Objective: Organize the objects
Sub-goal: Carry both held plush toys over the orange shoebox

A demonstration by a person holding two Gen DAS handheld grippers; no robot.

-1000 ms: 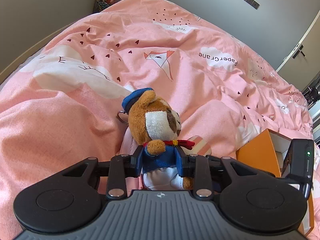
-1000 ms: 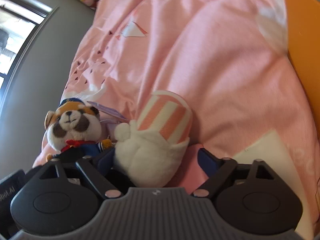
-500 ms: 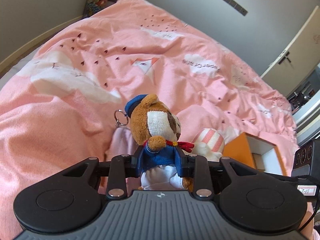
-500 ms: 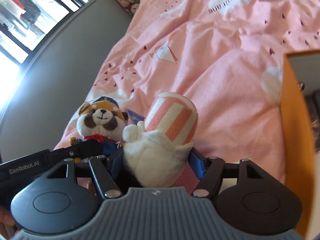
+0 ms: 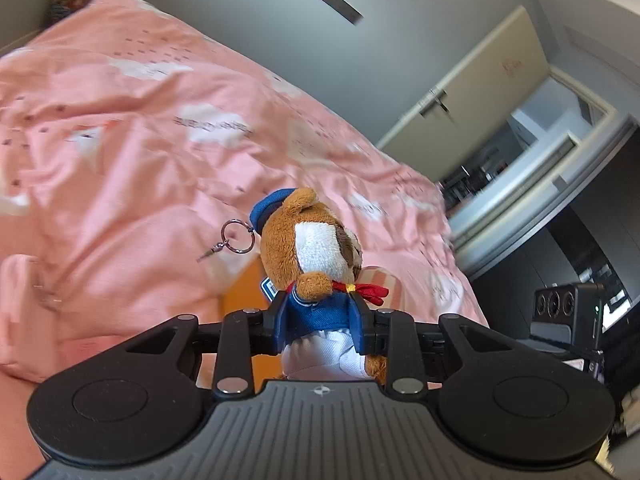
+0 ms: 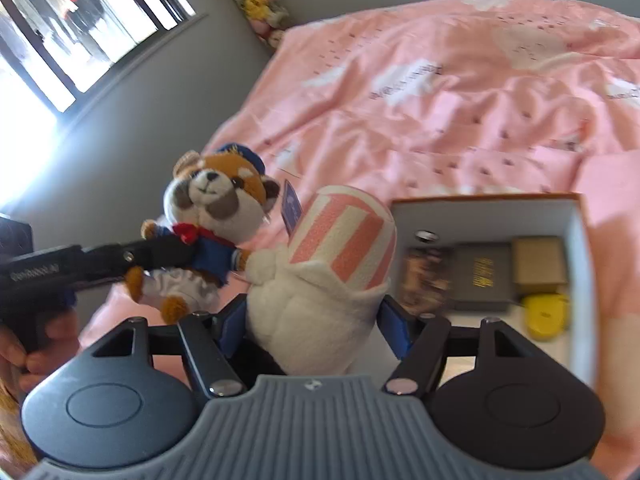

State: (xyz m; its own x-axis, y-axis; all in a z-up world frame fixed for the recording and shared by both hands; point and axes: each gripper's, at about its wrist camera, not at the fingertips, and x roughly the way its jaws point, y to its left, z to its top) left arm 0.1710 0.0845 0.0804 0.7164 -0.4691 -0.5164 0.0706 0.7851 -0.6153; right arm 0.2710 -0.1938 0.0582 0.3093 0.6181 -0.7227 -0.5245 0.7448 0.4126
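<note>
My left gripper (image 5: 320, 322) is shut on the blue jacket of a brown-and-white plush raccoon (image 5: 316, 240) with a blue cap, a red scarf and a metal keyring (image 5: 238, 236). The raccoon (image 6: 216, 204) hangs in the air above the pink bed. My right gripper (image 6: 312, 320) is shut on the white body of a plush toy with a pink-and-white striped top (image 6: 340, 240), just right of the raccoon. An open orange box (image 6: 576, 240) with white inside walls lies on the bed, to the right of and below the striped plush.
The box holds a dark flat case (image 6: 480, 276), a tan carton (image 6: 538, 260) and a yellow item (image 6: 546, 314). The pink quilt (image 5: 140, 140) covers the bed. A person's hand (image 6: 44, 344) holds the left gripper. A door (image 5: 472, 88) and dark furniture stand beyond the bed.
Both grippers have risen off the bed, each with its plush toy. The views swung towards the door side, and the inside of the orange box has come into the right wrist view.
</note>
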